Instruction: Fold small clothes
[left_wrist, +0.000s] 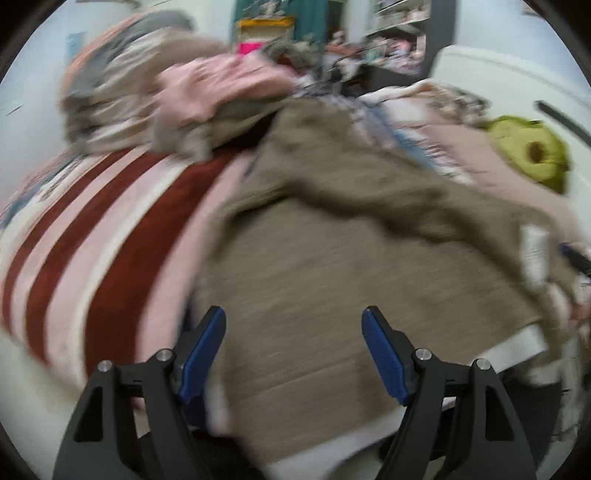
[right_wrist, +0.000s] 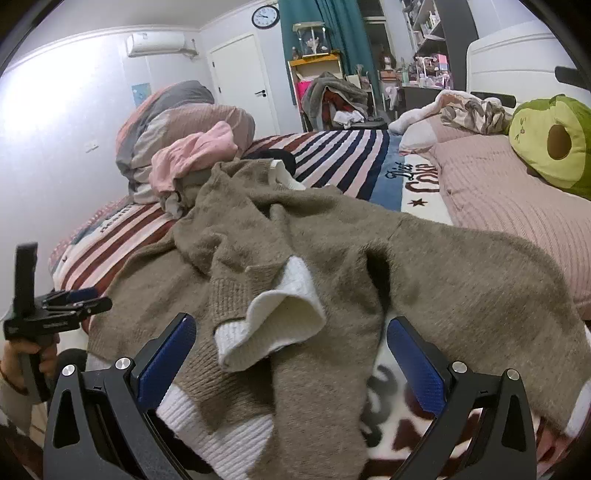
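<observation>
A brown knit sweater (right_wrist: 369, 258) with white ribbed cuffs and hem lies rumpled on a striped blanket on the bed; it also shows, blurred, in the left wrist view (left_wrist: 332, 266). One white cuff (right_wrist: 280, 317) curls up between the fingers of my right gripper (right_wrist: 290, 343), which is open and empty just above the sweater's near edge. My left gripper (left_wrist: 293, 347) is open and empty over the sweater's flat body near its white hem. It also shows at the left of the right wrist view (right_wrist: 79, 301), beside the sweater's left edge.
A pile of pink and grey clothes and bedding (right_wrist: 192, 151) sits behind the sweater. A green avocado plush (right_wrist: 554, 144) lies on a pink quilt (right_wrist: 509, 206) to the right. The red-striped blanket (left_wrist: 122, 236) extends left. Shelves and furniture stand beyond the bed.
</observation>
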